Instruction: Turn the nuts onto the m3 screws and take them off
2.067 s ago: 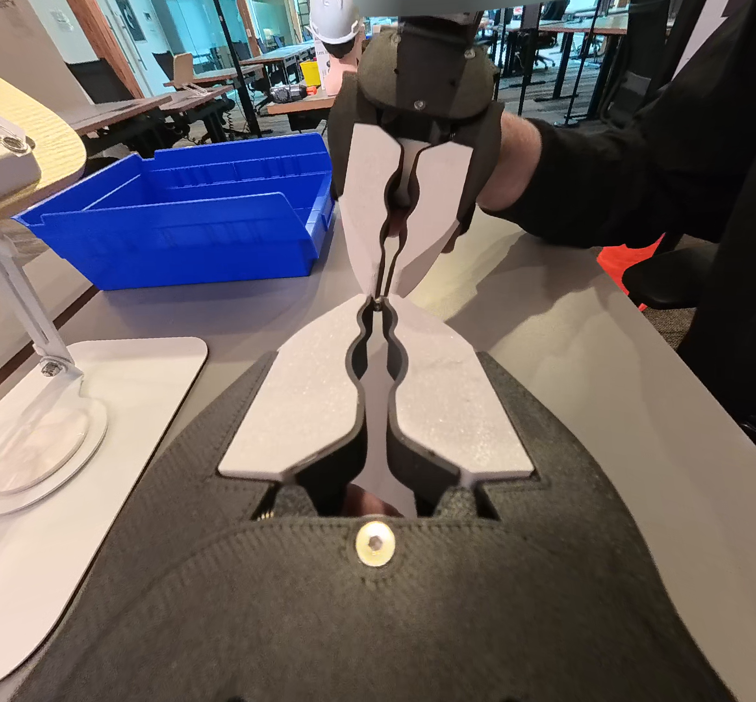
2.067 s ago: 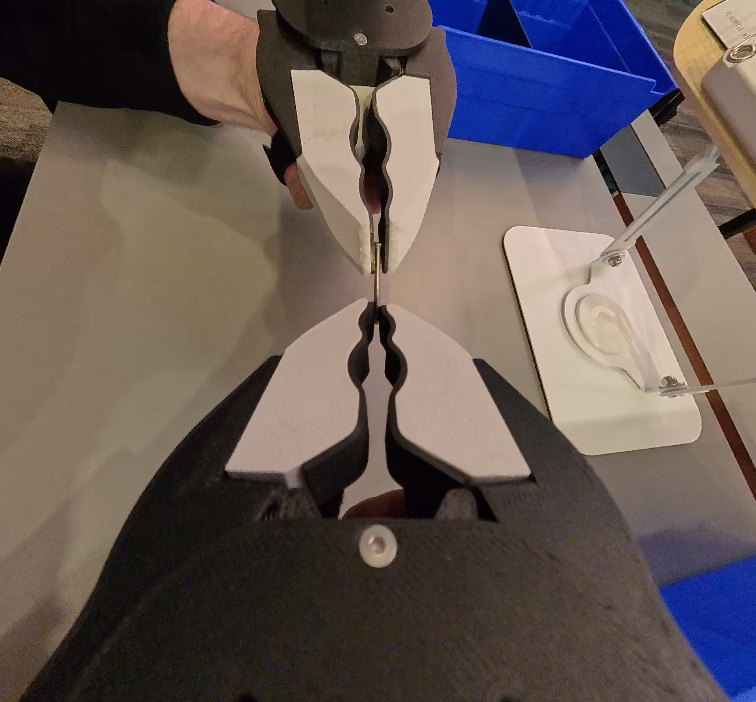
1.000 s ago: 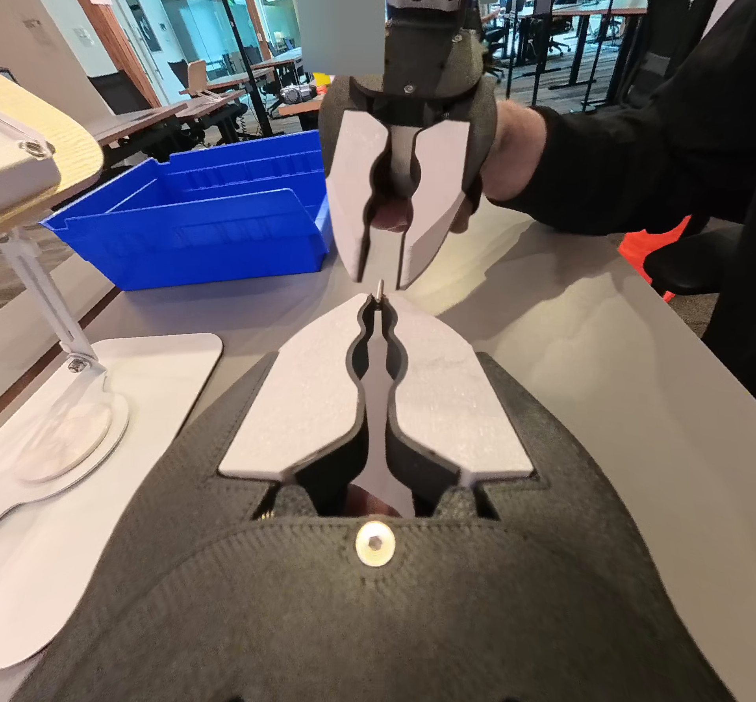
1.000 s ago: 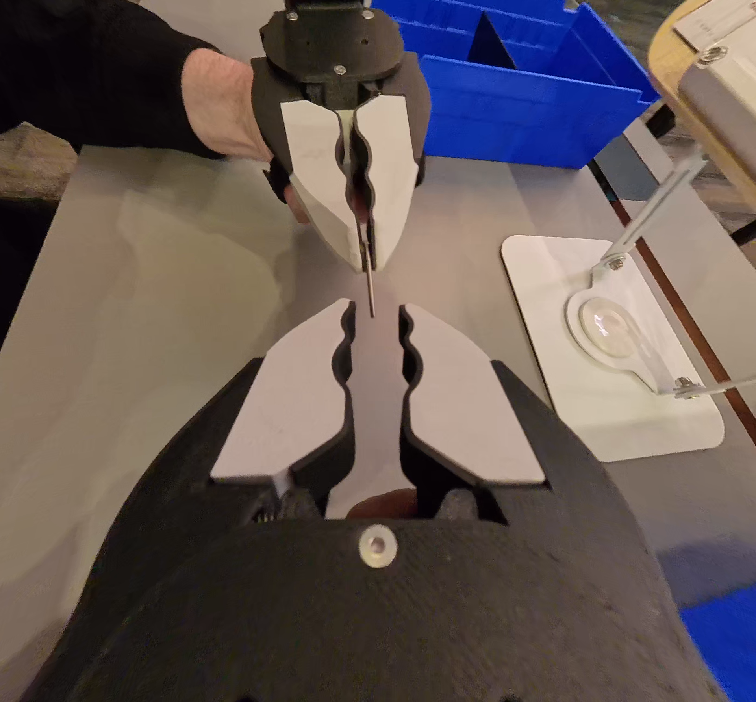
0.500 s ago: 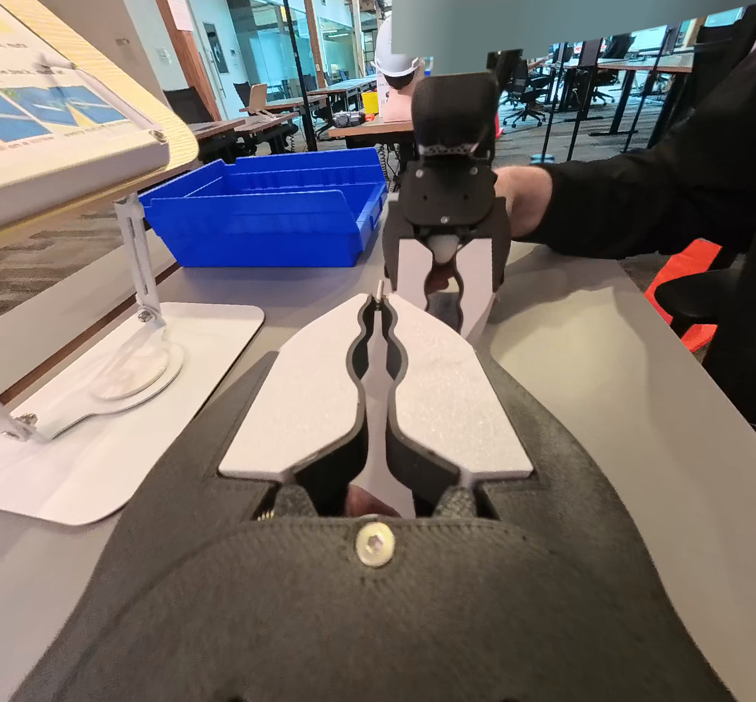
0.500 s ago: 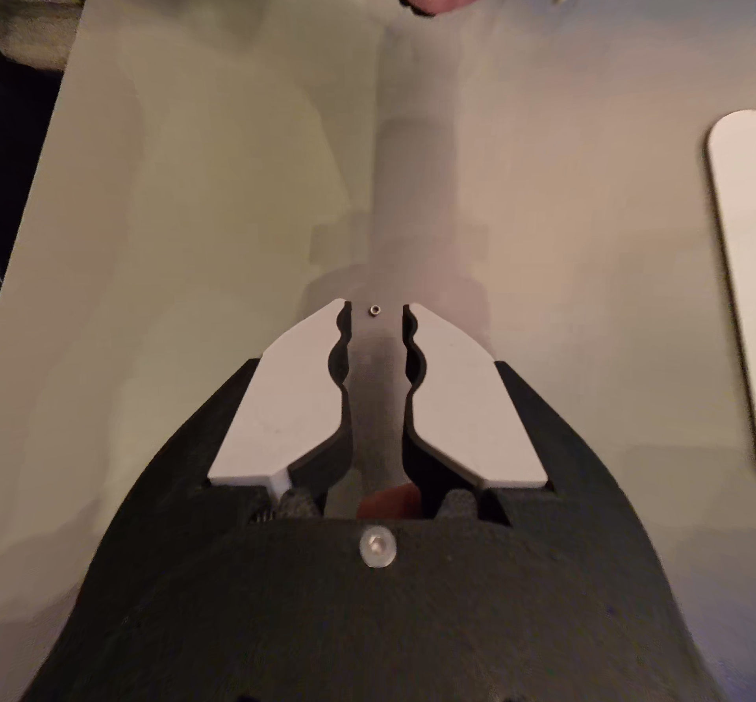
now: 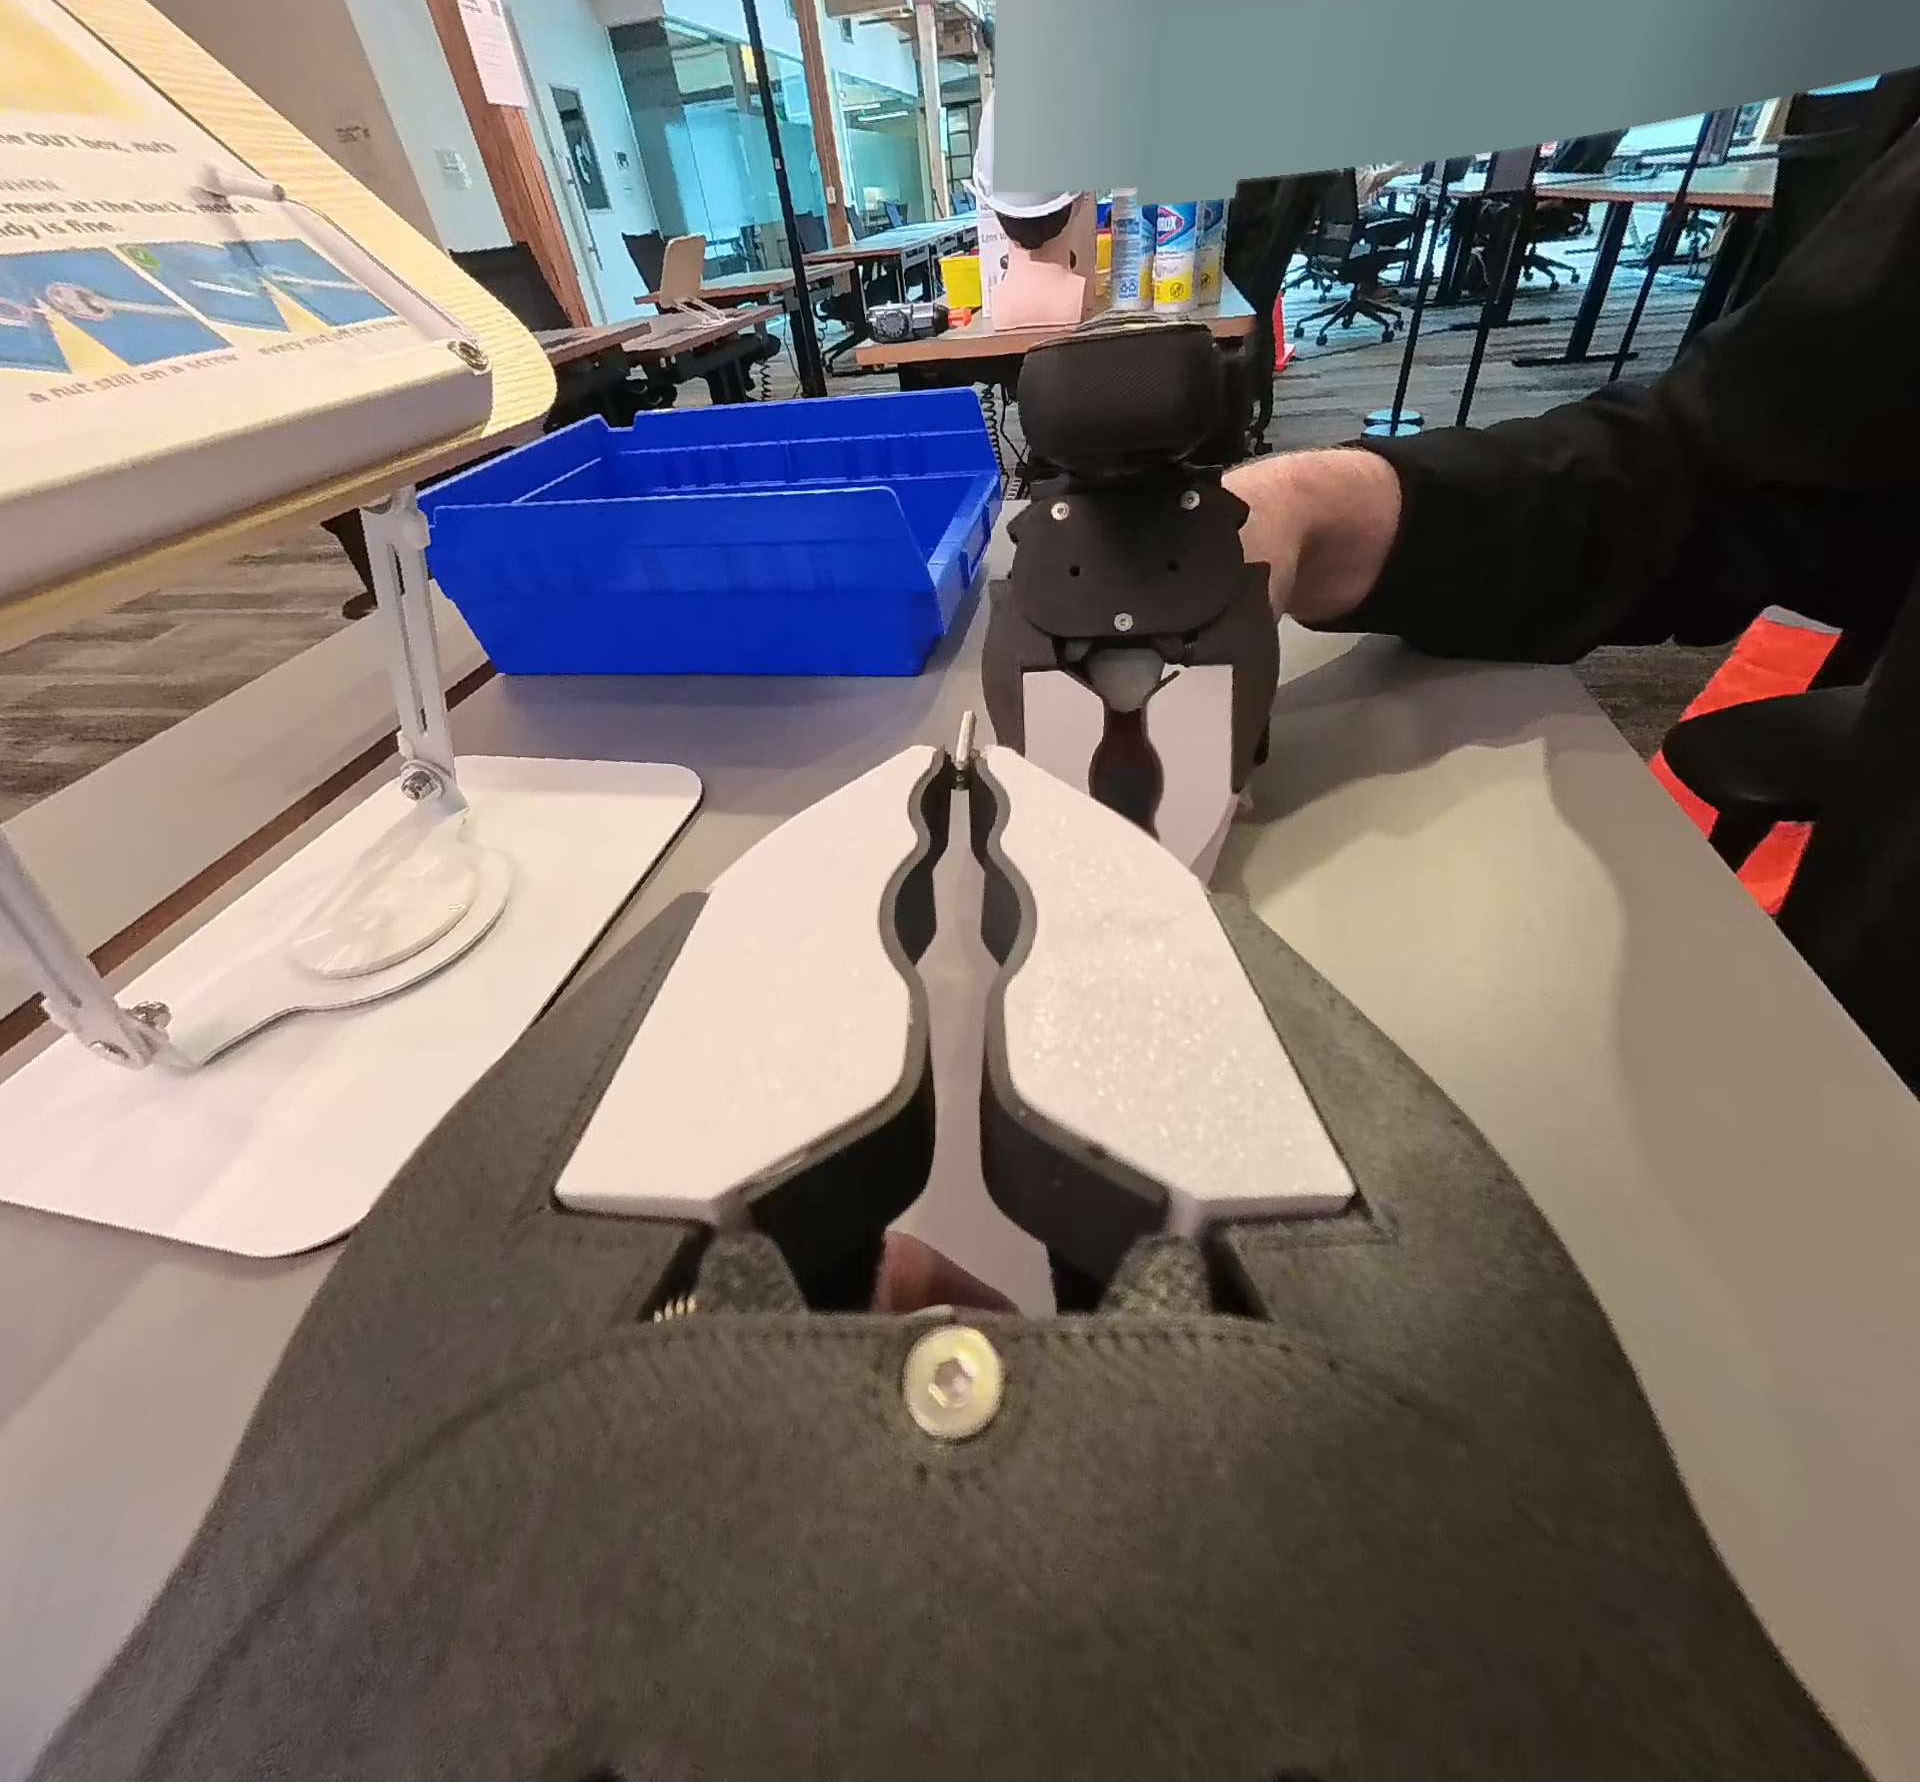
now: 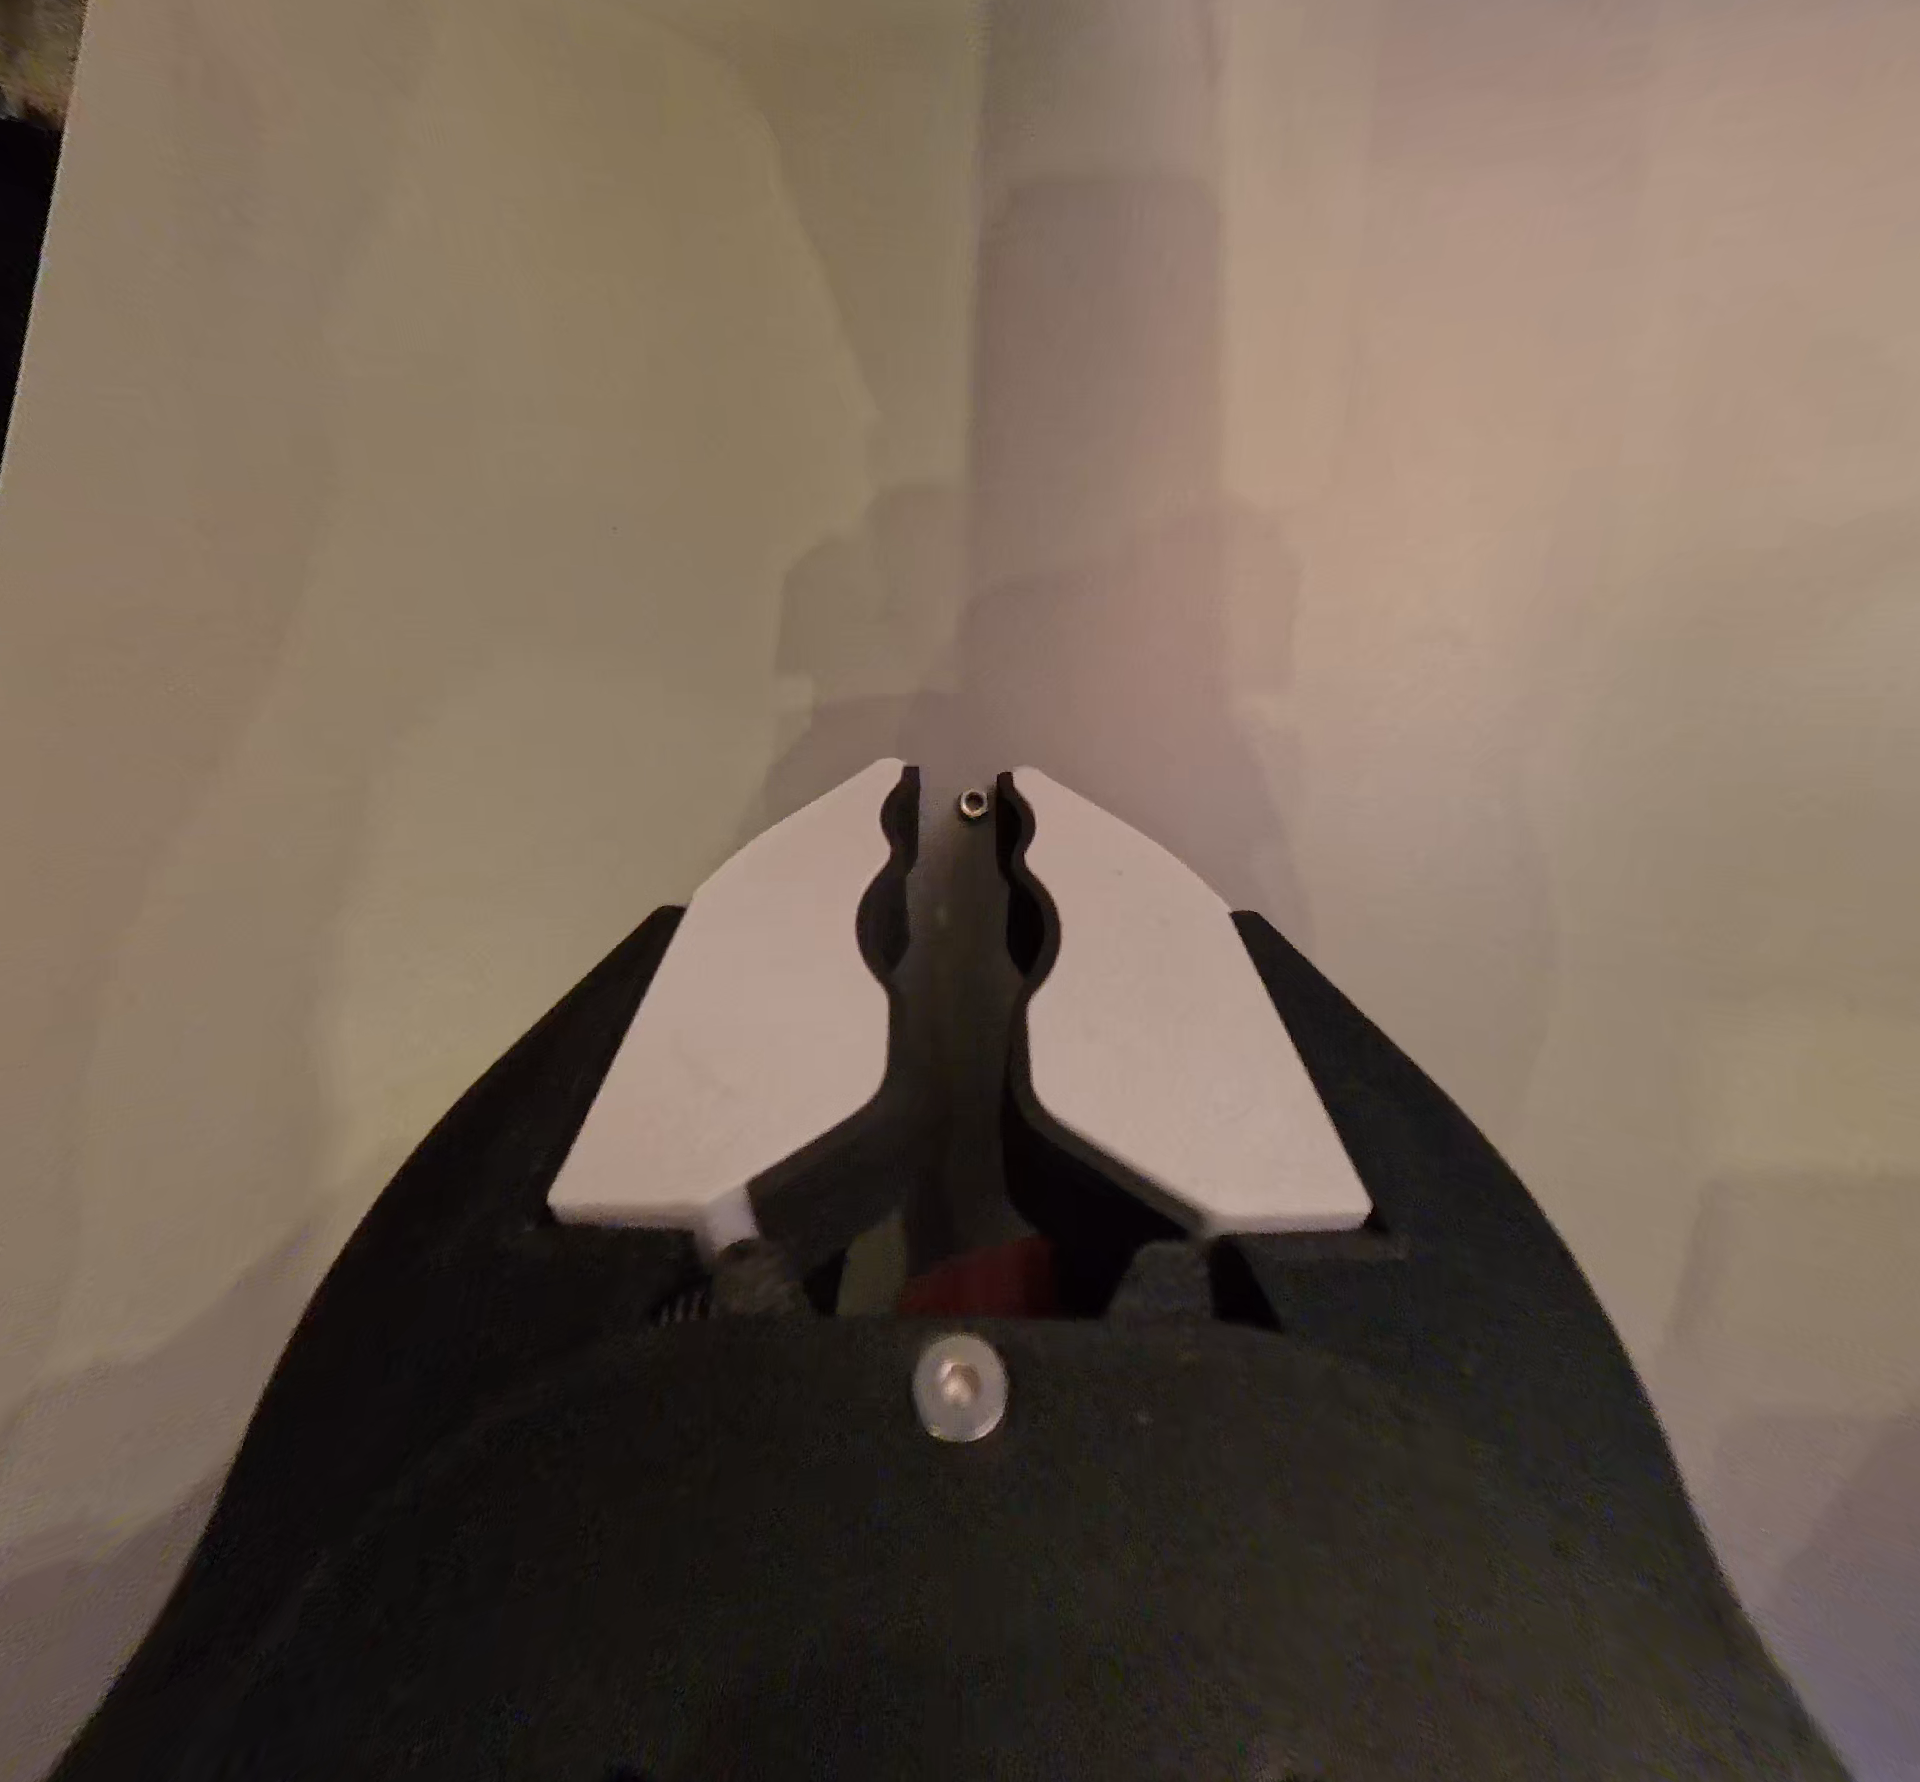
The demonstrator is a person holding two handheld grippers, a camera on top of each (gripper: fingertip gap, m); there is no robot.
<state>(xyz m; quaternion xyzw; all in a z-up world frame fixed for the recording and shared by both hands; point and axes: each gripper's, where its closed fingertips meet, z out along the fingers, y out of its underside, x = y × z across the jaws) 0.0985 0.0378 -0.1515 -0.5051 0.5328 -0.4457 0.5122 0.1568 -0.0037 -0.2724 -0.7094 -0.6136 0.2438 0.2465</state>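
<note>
Pinching screw point(image 7: 966, 753) in left tool point(image 7: 962, 776), right tool point(image 8: 958, 782) parted around nut point(image 8: 972, 802)

Table layout, both wrist views
Nut point(image 8: 972, 802) on table point(image 8: 416, 485) between right gripper point(image 8: 958, 776) tips; bin point(image 7: 717, 579) behind stand point(image 7: 343, 901), left of right gripper.

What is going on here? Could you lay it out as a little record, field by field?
Left claw: shut on the screw, whose tip pokes out past the fingertips
Right claw: open, pointing down at the grey table
Nut: lying loose on the table between the right claw's fingertips, not gripped
Blue bin: at the table's far side
White stand: to the left, holding an instruction board
</note>
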